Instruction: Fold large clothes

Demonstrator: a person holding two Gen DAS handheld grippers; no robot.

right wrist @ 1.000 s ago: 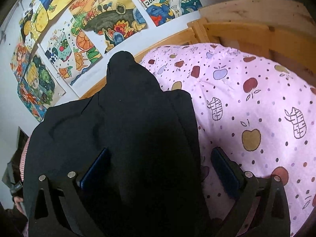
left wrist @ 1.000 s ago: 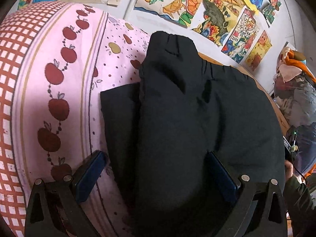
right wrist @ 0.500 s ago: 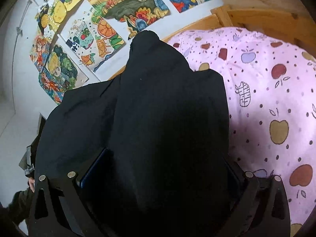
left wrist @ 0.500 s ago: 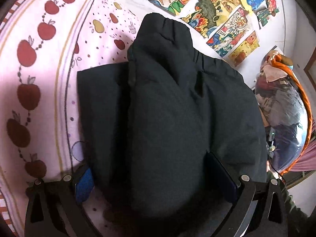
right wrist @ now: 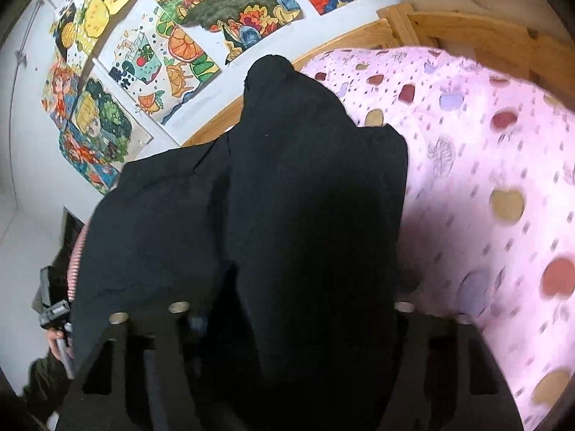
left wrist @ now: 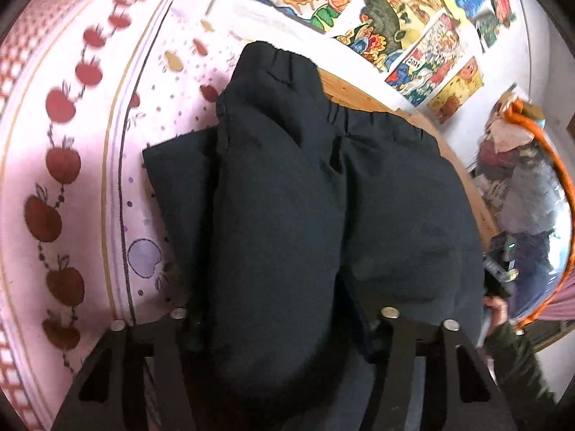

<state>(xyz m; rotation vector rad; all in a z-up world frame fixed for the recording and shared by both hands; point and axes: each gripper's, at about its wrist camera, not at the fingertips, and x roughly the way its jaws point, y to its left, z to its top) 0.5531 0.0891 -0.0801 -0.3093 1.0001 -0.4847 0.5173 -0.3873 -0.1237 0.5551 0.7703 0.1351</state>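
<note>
Left wrist view: left hand-held gripper with both jaws drawn in against a thick fold of the black garment; fabric bulges up between the arms, fingertips buried in cloth. Clamped on the garment. This view alone shows a gathered, elasticated band at the garment's far edge, a short seam or slit running down from it, and a flatter lower layer sticking out to the left from under the bulk. Also only here: a person in a dark green sleeve at the right edge, and an orange-rimmed bag of clothes behind.

Right wrist view: right hand-held gripper likewise pinched on a fold of the same garment; the pads are hidden by cloth. Only this view shows the wooden bed frame and its corner post, and the far end of the garment rising to a narrow rounded peak.

Garment: lies on the bed, on the pink apple-print bedsheet, its far end near the wall-side rail. Matte black, woven, padded-looking; soft broad creases, layers stacked in a bundle.

Sheet: pink with dots and apples in red, yellow and lilac; the left view adds a striped border and a red check band. Paper drawings, brightly coloured, cover the white wall.
</note>
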